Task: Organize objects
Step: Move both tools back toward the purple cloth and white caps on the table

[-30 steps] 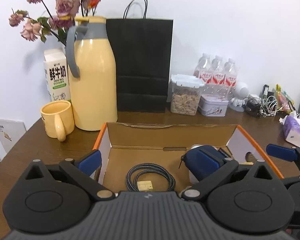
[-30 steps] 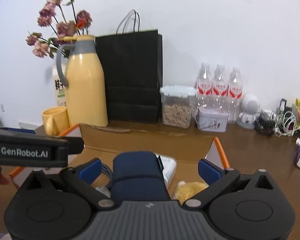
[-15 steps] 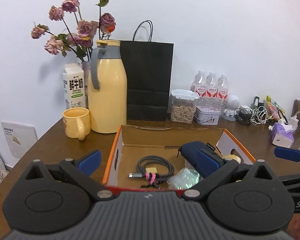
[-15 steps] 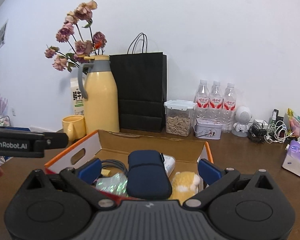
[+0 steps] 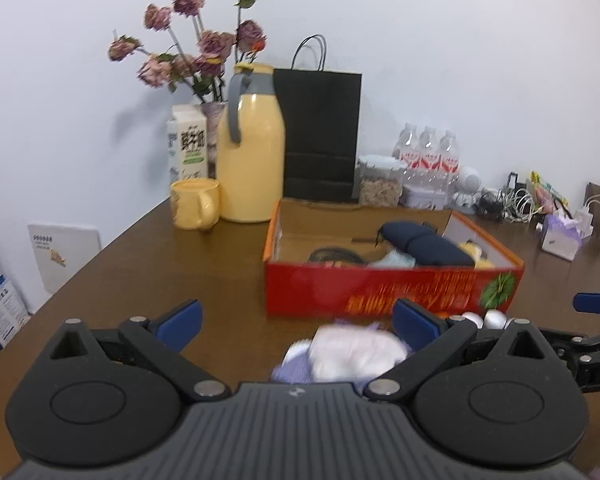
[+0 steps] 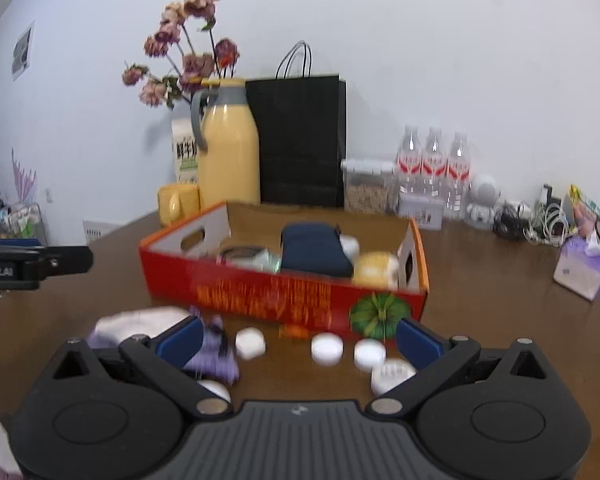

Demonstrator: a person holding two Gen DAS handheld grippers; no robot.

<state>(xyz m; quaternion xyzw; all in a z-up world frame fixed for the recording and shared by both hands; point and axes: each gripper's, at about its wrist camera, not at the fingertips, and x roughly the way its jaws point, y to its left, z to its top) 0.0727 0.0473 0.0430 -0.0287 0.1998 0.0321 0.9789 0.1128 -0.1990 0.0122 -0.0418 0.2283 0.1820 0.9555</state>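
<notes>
Both tools empty and spread wide, left tool (image 5: 296,322) over the soft purple-white bundle (image 5: 340,350), right tool (image 6: 298,338) above loose white caps (image 6: 327,349) before the red box (image 6: 284,280) on the bench (image 5: 180,276), so pinch the bundle mid-body, then lift clear over the box wall

Each tool, left tool (image 5: 296,320) and right tool (image 6: 298,338), is matte black with 2 blue-padded fingers, silver pivot screws and a ribbed grey centre.

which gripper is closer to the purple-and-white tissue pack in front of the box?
Left. The left gripper has the tissue pack right between its open fingers. The right gripper sits further right, over the white caps, with the pack at its left finger.
</notes>
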